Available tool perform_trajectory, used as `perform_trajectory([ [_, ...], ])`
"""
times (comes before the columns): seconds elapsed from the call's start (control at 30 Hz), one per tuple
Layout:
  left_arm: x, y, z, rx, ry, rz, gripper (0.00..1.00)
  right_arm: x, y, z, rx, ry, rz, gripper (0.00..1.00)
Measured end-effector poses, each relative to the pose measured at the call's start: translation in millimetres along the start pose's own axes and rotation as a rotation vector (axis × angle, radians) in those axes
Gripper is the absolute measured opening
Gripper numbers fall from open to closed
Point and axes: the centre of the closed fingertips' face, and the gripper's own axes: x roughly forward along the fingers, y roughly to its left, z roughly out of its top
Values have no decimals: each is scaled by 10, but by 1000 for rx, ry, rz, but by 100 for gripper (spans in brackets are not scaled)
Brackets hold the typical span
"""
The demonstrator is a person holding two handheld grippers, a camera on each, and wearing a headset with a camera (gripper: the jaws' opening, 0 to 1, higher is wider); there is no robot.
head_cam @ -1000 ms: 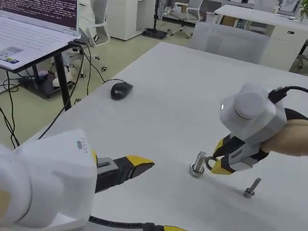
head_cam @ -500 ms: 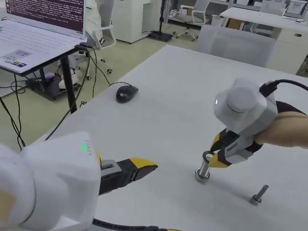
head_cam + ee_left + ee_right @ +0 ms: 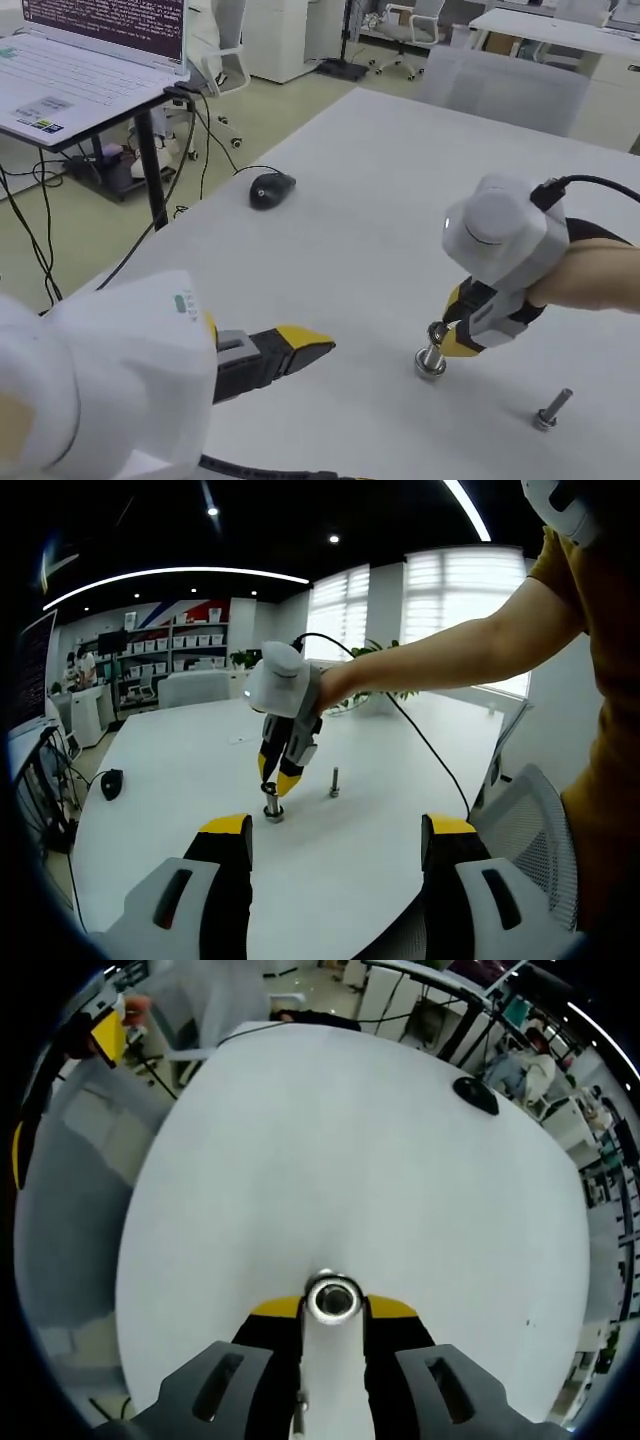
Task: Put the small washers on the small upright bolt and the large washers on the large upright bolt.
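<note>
Two claws work over a white desk (image 3: 380, 200). Nearest is the left claw (image 3: 335, 830): its jaws are spread wide with nothing between them (its own view shows the gap plainly). In the head view it sits at 7 o'clock, with one yellow tip aimed toward 3 o'clock.

Past it, at about 4 o'clock in the head view, the right claw (image 3: 452, 337) points down with its jaws clamped on a metal washer (image 3: 437, 330). In the right gripper view the washer reads as a ring pinched between the two yellow tips. It sits right at the top of the large bolt (image 3: 431, 362), which stands upright on the desk, head down. I cannot tell if the shaft tip is inside the ring.

The small bolt (image 3: 549, 411) also stands on the desk, at 4 o'clock from the large one and apart from it. The left gripper view shows it upright, beside the large bolt.

Farther out, a black mouse (image 3: 271, 188) lies at 11 o'clock from the large bolt, well apart from it and near the desk edge. Beyond the desk, an open laptop (image 3: 90, 70) rests on a separate stand at 10 o'clock. A grey chair (image 3: 500, 85) stands behind the far edge at 1 o'clock.
</note>
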Motion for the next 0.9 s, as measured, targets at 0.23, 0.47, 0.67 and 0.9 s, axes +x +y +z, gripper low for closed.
perform_trajectory([
  [0.23,-4,31,-19,-6,3,5,68,135,47,-40,4,18,25,22],
  [0.47,8,53,-56,-12,9,8,68,210,50,-53,8,13,30,23],
  [0.67,28,47,-57,-16,10,3,68,263,72,-74,-4,16,34,23],
  [0.9,27,64,-70,-18,14,5,68,306,78,-110,-13,22,38,23],
])
